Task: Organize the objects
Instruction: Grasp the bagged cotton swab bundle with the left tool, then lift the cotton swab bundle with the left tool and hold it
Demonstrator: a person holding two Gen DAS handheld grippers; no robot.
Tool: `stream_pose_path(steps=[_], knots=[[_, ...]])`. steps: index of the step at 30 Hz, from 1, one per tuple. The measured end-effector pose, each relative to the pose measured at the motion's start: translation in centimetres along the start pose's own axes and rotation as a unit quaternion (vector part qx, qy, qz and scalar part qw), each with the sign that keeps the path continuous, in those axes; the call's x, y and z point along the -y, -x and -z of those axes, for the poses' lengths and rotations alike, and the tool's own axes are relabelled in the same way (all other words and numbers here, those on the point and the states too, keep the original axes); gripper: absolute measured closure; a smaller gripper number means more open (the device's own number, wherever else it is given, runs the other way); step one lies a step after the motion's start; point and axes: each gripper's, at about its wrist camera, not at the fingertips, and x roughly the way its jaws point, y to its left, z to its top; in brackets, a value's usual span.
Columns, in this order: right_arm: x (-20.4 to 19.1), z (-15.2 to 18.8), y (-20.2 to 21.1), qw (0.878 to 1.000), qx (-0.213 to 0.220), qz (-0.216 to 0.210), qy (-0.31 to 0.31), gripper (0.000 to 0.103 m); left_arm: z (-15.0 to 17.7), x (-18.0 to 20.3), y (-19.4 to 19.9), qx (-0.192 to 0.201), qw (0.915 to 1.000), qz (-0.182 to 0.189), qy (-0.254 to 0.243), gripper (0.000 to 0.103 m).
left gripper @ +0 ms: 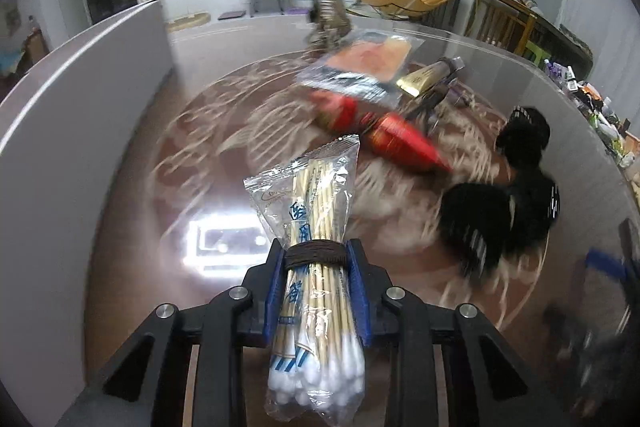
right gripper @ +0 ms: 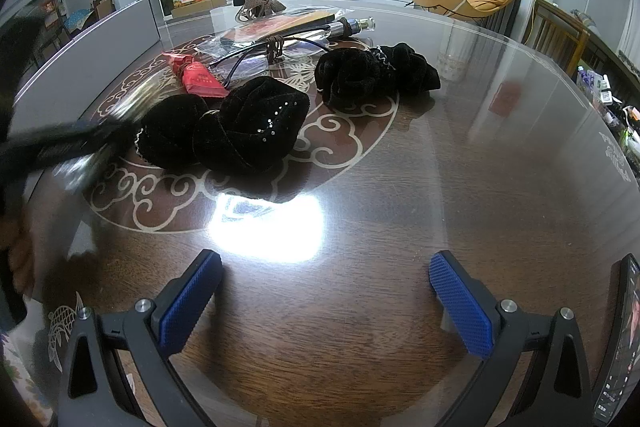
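My left gripper (left gripper: 316, 259) is shut on a clear packet of cotton swabs (left gripper: 312, 251), bound with a brown band, and holds it above the round glass-topped table (left gripper: 132, 203). The view is motion-blurred. Beyond it lie a red packet (left gripper: 404, 143), a flat orange package (left gripper: 360, 63) and black velvet hair pieces (left gripper: 496, 223). My right gripper (right gripper: 326, 291) is open and empty, low over the table near its front edge. Ahead of it lie the black hair pieces (right gripper: 240, 131), another black pair (right gripper: 372, 73) and the red packet (right gripper: 198, 79). The left gripper shows as a blur at the left (right gripper: 60, 147).
A plaid bow (right gripper: 258, 1), a flat package (right gripper: 280, 25), a capped tube (right gripper: 352, 25) and a dark cable (right gripper: 256, 55) lie at the table's far side. A phone (right gripper: 620, 343) stands at the right edge. A grey panel (left gripper: 60, 131) borders the left side.
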Motion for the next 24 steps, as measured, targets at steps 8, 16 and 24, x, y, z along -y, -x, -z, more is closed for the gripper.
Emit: stream_pose_path(steps=[8, 16, 24], knots=[[0.0, 0.0, 0.0, 1.0, 0.0, 0.0, 0.0, 0.0, 2.8, -2.4, 2.2, 0.002, 0.999, -0.045, -0.006, 0.04], [0.0, 0.0, 0.0, 1.0, 0.0, 0.0, 0.0, 0.0, 2.7, -3.1, 0.6, -0.005, 0.9991, -0.035, 0.022, 0.0], [0.0, 0.0, 0.0, 1.0, 0.0, 0.0, 0.0, 0.0, 2.7, -3.0, 0.6, -0.006, 0.9991, -0.035, 0.021, 0.0]])
